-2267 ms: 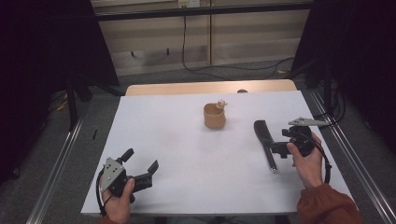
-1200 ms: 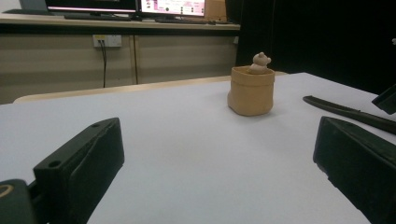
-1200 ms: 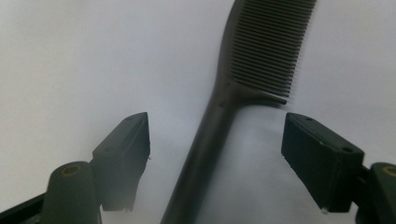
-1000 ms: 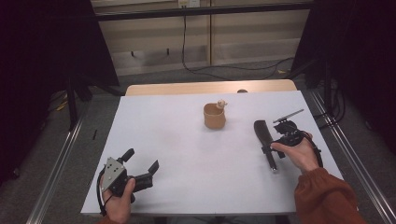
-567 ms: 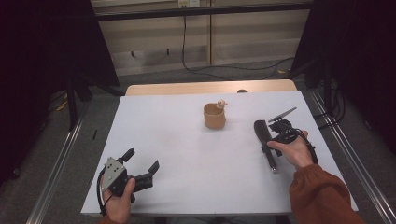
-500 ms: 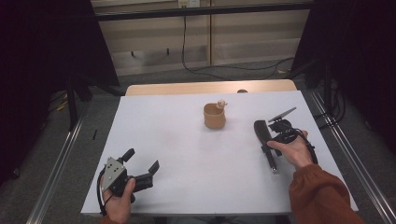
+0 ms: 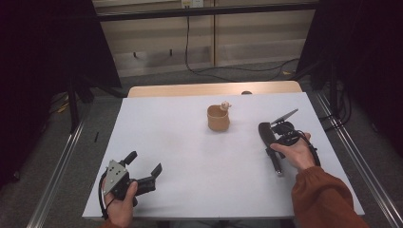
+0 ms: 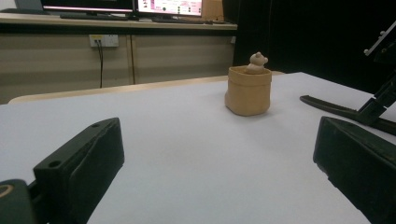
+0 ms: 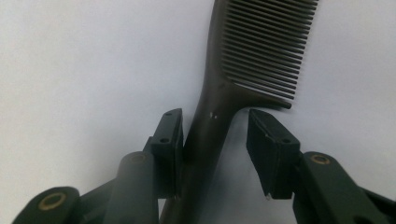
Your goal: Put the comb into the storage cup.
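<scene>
My right gripper [image 9: 215, 154] straddles the dark plastic comb's [image 9: 243, 70] handle on the white table [image 9: 84, 60]; left jaw touching, right jaw apart.

High view looks forward-down over the whole bench [image 7: 190, 142]. Left gripper view skims it low, sharing the pot [image 7: 218, 118]. Right gripper view sits close above the comb [image 9: 243, 60].

Overhead light is falling evenly on the white tabletop [image 7: 190, 142], leaving the surroundings dark and only faint, soft shadows under things. Left gripper view is looking dim and grainy, near fingers [image 8: 79, 163] blurring out of focus. Right gripper view is showing the comb [image 9: 243, 70] fairly sharp, slightly soft at the bottom edge.
</scene>
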Demonstrator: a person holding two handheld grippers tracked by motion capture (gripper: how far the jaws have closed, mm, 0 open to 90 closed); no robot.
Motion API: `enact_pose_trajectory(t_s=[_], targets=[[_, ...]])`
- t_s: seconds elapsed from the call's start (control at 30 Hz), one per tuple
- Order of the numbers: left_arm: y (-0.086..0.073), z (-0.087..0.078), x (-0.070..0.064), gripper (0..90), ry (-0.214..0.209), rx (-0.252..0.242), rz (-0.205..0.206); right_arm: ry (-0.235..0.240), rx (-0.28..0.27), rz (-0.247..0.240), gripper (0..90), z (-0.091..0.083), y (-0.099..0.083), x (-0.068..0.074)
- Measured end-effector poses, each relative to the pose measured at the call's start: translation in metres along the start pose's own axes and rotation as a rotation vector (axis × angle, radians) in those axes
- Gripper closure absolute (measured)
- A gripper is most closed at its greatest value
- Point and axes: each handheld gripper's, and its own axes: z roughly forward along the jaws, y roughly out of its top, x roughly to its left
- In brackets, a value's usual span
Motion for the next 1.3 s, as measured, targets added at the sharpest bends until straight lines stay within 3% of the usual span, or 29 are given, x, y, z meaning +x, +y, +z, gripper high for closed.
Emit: enact_pose_trajectory(t_s=[0.3, 0.6, 1.3], targets=[[0.0, 0.002, -0.001, 1.9, -0.008, 0.004, 0.003, -0.007, 0.032, 0.015, 60.7, 0.001, 0.005, -0.001], [0.0, 0.004, -0.001, 1.9, -0.015, 0.001, -0.002, -0.091, 0.072, -0.009, 60.8, 0.004, 0.01, 0.011], [0.001, 0.006, -0.001, 1.9, -0.021, 0.008, 0.005, -0.103, 0.074, -0.017, 68.3, 0.004, 0.011, 0.011]])
